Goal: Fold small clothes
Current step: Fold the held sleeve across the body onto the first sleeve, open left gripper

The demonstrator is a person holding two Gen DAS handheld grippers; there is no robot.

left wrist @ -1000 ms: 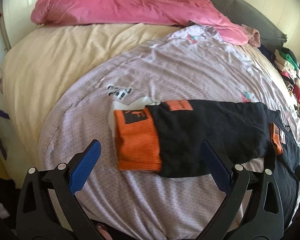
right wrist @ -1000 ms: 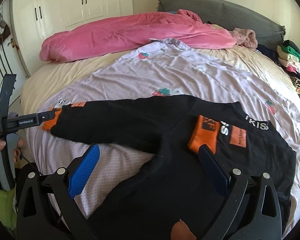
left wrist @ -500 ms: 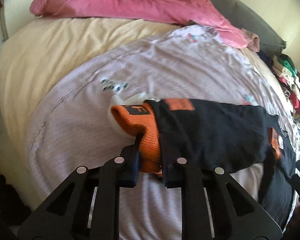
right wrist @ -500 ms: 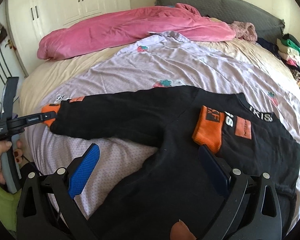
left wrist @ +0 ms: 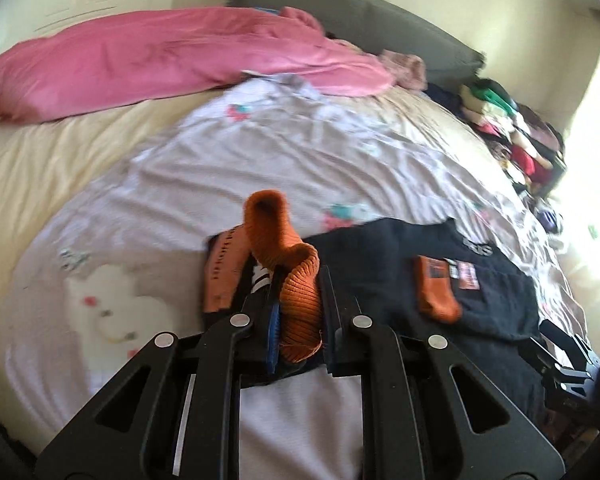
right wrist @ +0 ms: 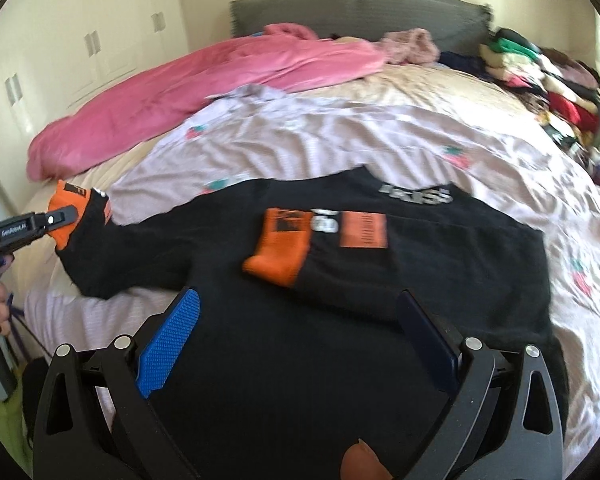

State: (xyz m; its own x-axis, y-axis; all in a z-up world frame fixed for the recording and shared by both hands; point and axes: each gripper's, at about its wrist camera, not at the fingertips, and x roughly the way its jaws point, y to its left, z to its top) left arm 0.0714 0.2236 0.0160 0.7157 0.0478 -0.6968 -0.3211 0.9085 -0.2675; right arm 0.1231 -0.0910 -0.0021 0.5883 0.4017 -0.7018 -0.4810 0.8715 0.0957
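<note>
Left wrist view: we find the left claw pinching the orange ribbed cuff of the black sweater, with the knit bunched between the closed pads and the cuff's open mouth curling upward above them. Beside the cuff, the sleeve's orange printed patch stands on edge. From the right wrist view, the same left claw holds that cuff raised at the far left of the bed, and the sleeve runs from it rightward and slightly downward into the body of the garment.

We record the sweater lying flat on the lilac strawberry-print sheet, with its long axis across the bed, left to right in this view, and its lettered neckband toward the headboard. The other sleeve is folded across the chest, its orange cuff pointing toward the camera and leftward. The fabric appears soft and matte; the cuffs are ribbed knit; two rectangular patches sit near the chest.

The right claw hangs spread over the lower body of the sweater, blue textured pads apart, gripping nothing.

A crumpled pink duvet lies near the grey headboard. Stacked clothes occupy the far right edge.
</note>
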